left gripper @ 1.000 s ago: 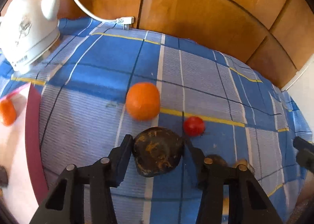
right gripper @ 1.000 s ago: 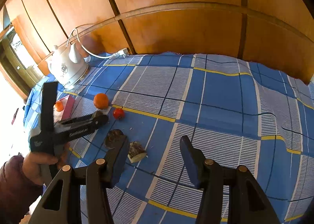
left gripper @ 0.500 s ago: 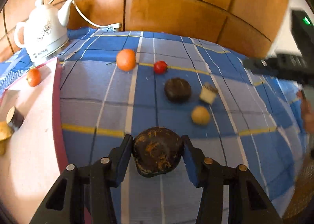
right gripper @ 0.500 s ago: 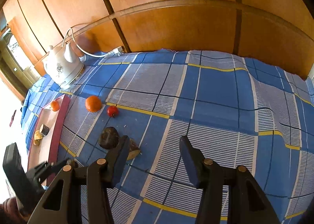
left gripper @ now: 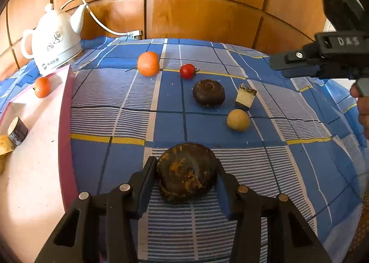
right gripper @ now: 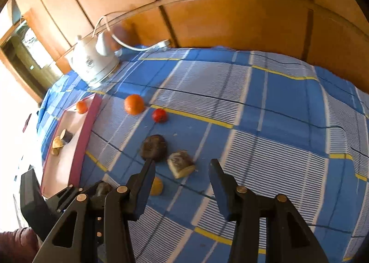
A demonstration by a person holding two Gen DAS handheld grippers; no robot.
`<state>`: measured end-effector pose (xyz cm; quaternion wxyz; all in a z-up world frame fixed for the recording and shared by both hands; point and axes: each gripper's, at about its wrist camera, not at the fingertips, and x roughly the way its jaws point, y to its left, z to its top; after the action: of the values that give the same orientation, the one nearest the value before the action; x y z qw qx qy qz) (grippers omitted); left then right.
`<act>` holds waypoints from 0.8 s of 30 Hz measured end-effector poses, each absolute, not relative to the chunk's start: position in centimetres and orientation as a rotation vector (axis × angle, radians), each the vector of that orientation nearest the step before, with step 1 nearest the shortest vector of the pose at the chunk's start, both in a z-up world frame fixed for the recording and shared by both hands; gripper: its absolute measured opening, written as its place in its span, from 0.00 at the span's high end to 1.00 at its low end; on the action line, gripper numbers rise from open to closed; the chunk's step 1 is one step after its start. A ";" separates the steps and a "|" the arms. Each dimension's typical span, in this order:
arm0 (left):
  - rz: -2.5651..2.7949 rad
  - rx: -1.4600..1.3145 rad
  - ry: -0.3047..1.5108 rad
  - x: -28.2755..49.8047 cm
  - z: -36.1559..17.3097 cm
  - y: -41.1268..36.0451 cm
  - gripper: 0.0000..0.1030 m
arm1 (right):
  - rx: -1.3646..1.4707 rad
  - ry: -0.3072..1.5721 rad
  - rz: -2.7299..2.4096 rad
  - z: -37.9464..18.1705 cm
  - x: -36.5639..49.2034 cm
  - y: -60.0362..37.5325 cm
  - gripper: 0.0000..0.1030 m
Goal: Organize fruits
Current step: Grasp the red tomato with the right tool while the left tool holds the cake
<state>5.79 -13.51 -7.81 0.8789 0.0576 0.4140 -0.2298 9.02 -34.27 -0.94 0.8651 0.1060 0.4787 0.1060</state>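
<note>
The dark round fruit (left gripper: 186,171) with orange smears on its skin sits between the 2 fingers of the left claw (left gripper: 185,175). Both finger pads press against its sides, so the left claw is clenched on it, and it appears to be held above the blue checked cloth covering the tabletop (left gripper: 265,170), though contact with the cloth cannot be ruled out.

Step in hand: judged from the layout, this is the transfer of 1 fruit toward the pink tray (left gripper: 66,124), which lies just beside the left claw on its left. The tray already carries a small orange fruit (left gripper: 42,87), a dark cut piece (left gripper: 17,131) and a yellow piece at its near edge. The next move calls for a leftward carry over the raised tray rim, then a release onto a bare part of the tray.

Remaining on the cloth: an orange (left gripper: 148,64), a small red tomato (left gripper: 188,71), a second dark round fruit (left gripper: 208,92), a cut wedge (left gripper: 245,96) and a pale yellow ball-shaped fruit (left gripper: 238,120). These 5 items lie near one another, apart from the tray.

The right claw (right gripper: 182,171) is released, with its fingers spread wide and nothing between them. It hovers over the cut wedge (right gripper: 181,163), which shows between its fingertips.

A white kettle (left gripper: 54,37) stands at the far left corner.
</note>
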 end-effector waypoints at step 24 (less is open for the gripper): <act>-0.481 0.147 0.807 4.9 -8.2 -13.5 0.54 | -0.013 1.151 0.199 -6.7 20.9 -25.2 0.85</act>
<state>4.93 -13.53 -8.16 0.8890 0.0707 0.3887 -0.2317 20.91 -25.24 -6.69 0.8343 -0.0060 0.5432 0.0938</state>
